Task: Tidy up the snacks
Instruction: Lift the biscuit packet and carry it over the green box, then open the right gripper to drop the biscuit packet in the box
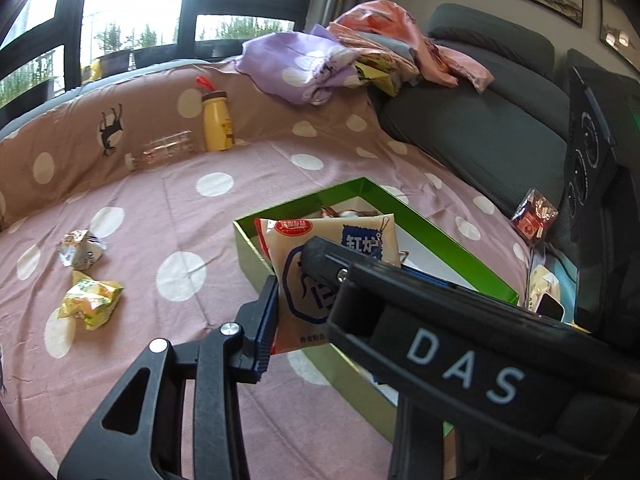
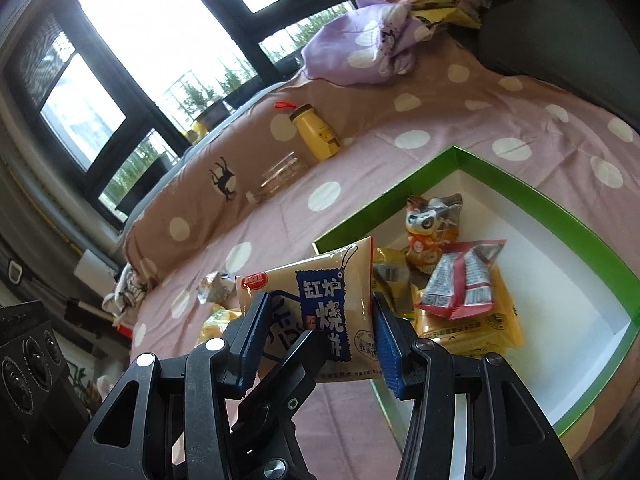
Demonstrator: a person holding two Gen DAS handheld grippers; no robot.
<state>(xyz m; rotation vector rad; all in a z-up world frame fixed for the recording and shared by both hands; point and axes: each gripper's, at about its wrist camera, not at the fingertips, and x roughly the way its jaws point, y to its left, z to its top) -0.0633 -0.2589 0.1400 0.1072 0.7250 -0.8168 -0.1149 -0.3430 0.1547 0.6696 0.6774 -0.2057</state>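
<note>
Both grippers grip one beige snack packet [image 2: 320, 308]: right gripper [image 2: 316, 340] clamped across it, left gripper [image 1: 296, 280] apparently pinching its edge, green box [image 2: 552, 216] just beyond.

Black gripper [image 2: 316, 340], blue ribbed fingers [image 2: 387, 344], silver screws.

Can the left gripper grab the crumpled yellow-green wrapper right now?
Probably not: the left gripper is shut on the beige packet. The sheet between it and the yellow-green wrapper lies bare, though.
</note>
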